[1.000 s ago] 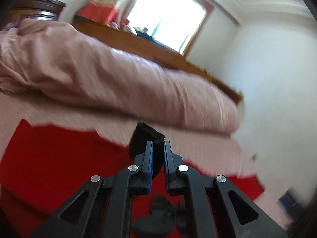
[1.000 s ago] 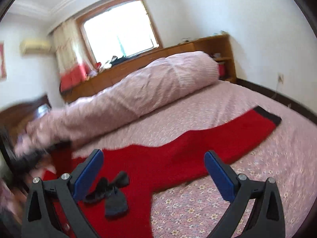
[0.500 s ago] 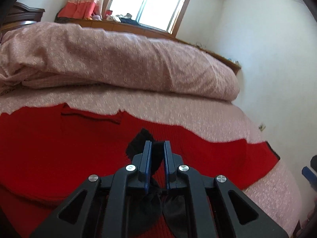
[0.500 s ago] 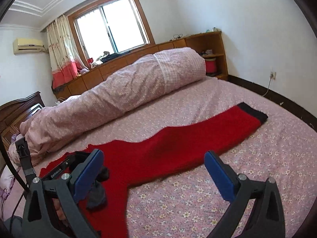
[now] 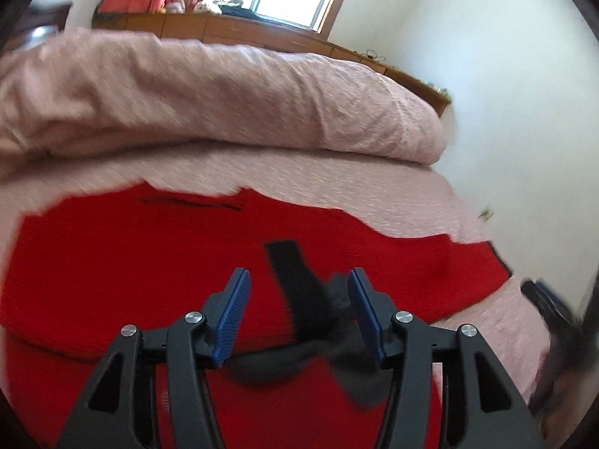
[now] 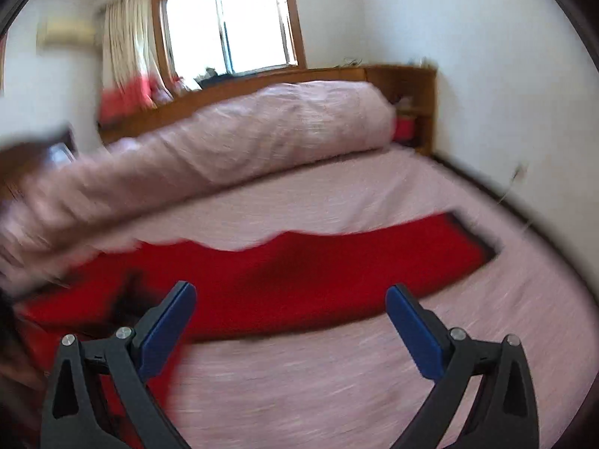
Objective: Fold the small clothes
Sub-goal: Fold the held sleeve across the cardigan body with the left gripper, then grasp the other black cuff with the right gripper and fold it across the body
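The left gripper [image 5: 299, 299] stands with its blue pads [image 5: 234, 314] spread apart and nothing pinched between them. Between the two fingers, running from about 12 o'clock down toward 6 o'clock of the gap, lie the dark socks [image 5: 299, 295]: a black band stretches upward past the fingertips, and a greyer, crumpled part spreads out near the base of the fingers, toward 5 o'clock. Whether the cloth touches the right-hand pad is not clear through the blur. The socks rest on a red garment [image 5: 131, 262] spread flat over the pink floral bedsheet [image 5: 337, 187], with a rolled pink quilt [image 5: 224, 93] beyond at 12 o'clock

The right gripper [image 6: 292, 321] is wide apart and holds nothing. It hovers over the bedsheet, with the red garment's long sleeve [image 6: 337, 262] lying across at 12 o'clock. A dark blurred patch at 10 o'clock of the left fingertip may be the socks; it is too smeared to tell
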Demonstrator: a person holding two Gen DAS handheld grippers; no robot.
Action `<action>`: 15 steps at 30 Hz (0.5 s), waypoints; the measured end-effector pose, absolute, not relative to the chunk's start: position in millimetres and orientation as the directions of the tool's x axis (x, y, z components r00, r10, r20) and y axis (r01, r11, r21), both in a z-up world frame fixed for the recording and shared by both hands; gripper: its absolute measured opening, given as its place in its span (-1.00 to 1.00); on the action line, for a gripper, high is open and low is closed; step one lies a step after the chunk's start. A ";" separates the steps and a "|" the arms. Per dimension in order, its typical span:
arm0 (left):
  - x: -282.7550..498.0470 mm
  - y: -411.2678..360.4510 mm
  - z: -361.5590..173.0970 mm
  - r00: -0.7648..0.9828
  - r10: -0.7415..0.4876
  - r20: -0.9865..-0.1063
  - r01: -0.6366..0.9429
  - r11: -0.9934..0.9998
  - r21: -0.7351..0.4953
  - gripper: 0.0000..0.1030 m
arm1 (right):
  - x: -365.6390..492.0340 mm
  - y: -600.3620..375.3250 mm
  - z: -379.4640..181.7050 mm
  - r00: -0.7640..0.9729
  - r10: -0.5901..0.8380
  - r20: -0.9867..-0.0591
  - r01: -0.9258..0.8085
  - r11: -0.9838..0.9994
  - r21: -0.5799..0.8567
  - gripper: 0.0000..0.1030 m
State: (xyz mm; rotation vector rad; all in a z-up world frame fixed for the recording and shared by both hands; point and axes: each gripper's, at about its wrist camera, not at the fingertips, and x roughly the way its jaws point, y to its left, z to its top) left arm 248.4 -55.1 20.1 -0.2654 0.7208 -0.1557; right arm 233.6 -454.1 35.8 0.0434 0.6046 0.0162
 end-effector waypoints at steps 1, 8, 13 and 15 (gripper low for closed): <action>242.5 -45.5 27.6 0.750 -0.201 -0.630 0.047 0.967 -0.252 -0.06 | 241.5 -464.6 32.2 0.813 -0.012 -0.582 0.024 1.000 0.014 1.00; 180.6 41.3 40.8 0.792 0.043 -0.609 -0.099 0.993 -0.059 0.02 | 261.6 -595.9 6.5 0.754 0.017 -0.656 0.229 0.930 0.287 1.00; 157.5 83.8 27.2 0.774 0.150 -0.615 -0.201 0.980 -0.013 0.03 | 268.0 -653.0 -24.5 0.751 0.174 -0.637 0.267 0.802 0.534 1.00; 161.2 95.7 23.9 0.761 0.121 -0.637 -0.205 0.977 -0.059 0.03 | 274.6 -657.4 -36.5 0.737 0.185 -0.650 0.277 0.794 0.540 1.00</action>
